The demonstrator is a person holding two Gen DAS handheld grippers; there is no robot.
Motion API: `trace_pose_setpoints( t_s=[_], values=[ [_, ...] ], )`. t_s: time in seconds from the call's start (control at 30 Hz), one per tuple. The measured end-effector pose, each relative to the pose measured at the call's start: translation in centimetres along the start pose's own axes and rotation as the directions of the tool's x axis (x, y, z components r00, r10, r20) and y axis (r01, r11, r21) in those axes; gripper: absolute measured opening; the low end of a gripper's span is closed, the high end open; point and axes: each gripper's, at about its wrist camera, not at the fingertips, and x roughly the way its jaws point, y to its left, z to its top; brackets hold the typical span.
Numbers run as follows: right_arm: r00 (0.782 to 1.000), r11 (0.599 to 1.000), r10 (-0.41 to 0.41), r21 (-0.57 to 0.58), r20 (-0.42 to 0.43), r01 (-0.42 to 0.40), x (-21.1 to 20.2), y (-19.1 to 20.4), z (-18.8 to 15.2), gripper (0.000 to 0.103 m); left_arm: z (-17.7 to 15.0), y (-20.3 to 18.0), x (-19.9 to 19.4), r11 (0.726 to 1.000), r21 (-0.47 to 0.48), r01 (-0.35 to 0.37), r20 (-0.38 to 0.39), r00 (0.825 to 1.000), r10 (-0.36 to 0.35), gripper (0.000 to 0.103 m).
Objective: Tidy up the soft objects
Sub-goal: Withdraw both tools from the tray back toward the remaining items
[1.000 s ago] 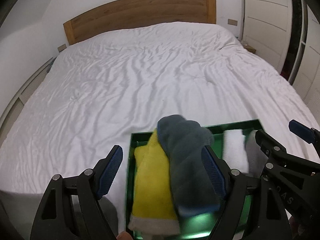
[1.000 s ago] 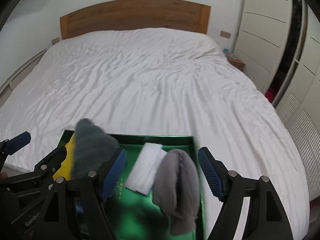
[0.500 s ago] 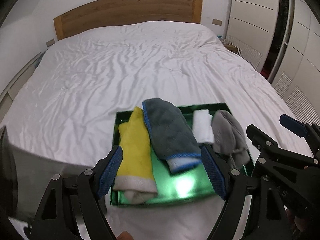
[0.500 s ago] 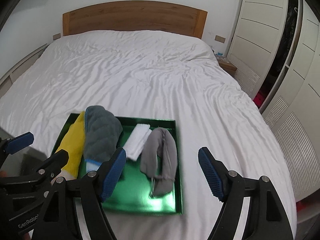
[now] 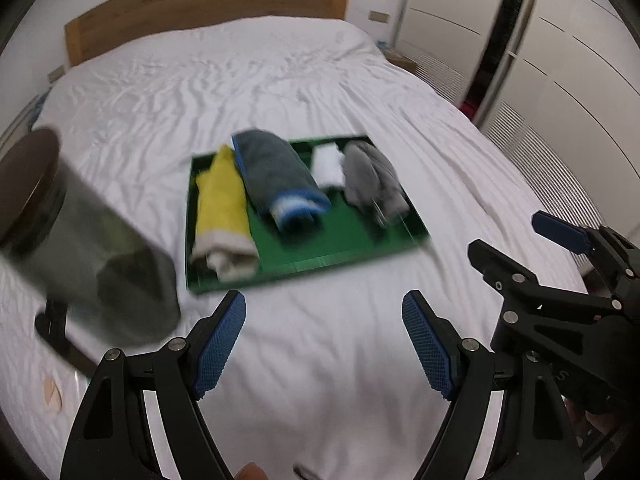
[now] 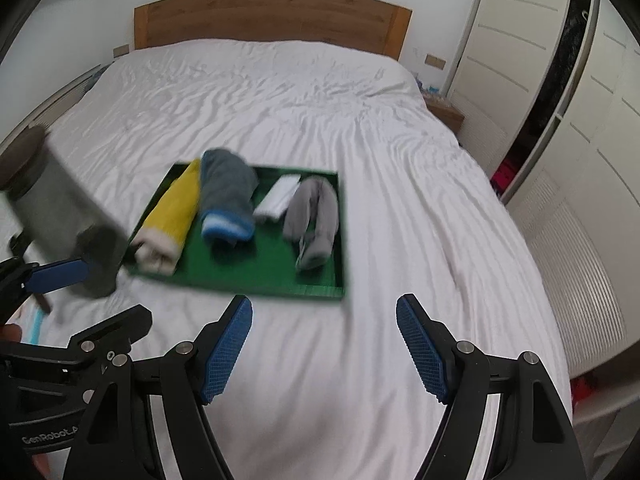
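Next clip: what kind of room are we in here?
Almost certainly a bedroom. A large bed with rumpled white bedding fills the view, backed by a wooden headboard, with white wardrobe doors along one side. A green tray of rolled cloths lies on the bed.

"GenRobot" in white on the left gripper [image 6: 60, 272], partly cut off

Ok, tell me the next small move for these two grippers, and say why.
Probably hold both clear of the tray and stop. The green tray on the bed already holds the yellow cloth, the blue-edged grey cloth, the white cloth and the grey cloth side by side, and the left gripper and right gripper both stand open and empty.
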Motion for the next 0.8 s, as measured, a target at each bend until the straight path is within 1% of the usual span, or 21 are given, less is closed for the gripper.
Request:
trace_pose_setpoints(
  t_s=[0.07,0.17,0.27,0.5,0.57,0.67,0.8],
  values=[
    [1.000,1.000,0.006,0.012,-0.012,-0.006,-2.0,0.2,-1.2,0.075,-1.5,-0.1,-1.4,0.999,0.010,0.034,-0.026,0.999,-0.034,0.076],
    [0.999,1.000,0.012,0.025,-0.035,-0.011,-5.3,1.0,-3.0,0.075,-3.5,0.3,-3.6,0.998,0.024,0.064,-0.058,0.996,-0.062,0.076],
    [0.998,1.000,0.015,0.008,-0.064,-0.014,-8.2,3.1,-4.6,0.075,-5.2,1.3,-6.1,0.995,0.017,0.096,-0.082,0.992,-0.094,0.076],
    [0.991,0.998,0.063,0.004,-0.116,-0.063,-14.7,8.2,-7.7,0.075,-7.6,4.9,-12.5,0.993,0.033,0.116,-0.082,0.990,-0.113,0.076],
    [0.989,0.997,0.071,-0.001,-0.130,-0.072,-16.3,9.6,-8.4,0.075,-8.4,5.8,-14.0,0.991,0.054,0.119,-0.088,0.990,-0.114,0.076],
    [0.985,0.995,0.100,0.006,-0.144,-0.101,-18.5,11.4,-9.0,0.075,-10.3,7.6,-16.4,0.989,0.081,0.125,-0.110,0.987,-0.115,0.076],
    [0.978,0.990,0.141,0.003,-0.151,-0.142,-21.2,14.4,-9.2,0.075,-12.0,10.1,-18.4,0.989,0.093,0.111,-0.135,0.986,-0.098,0.076]
  ],
)
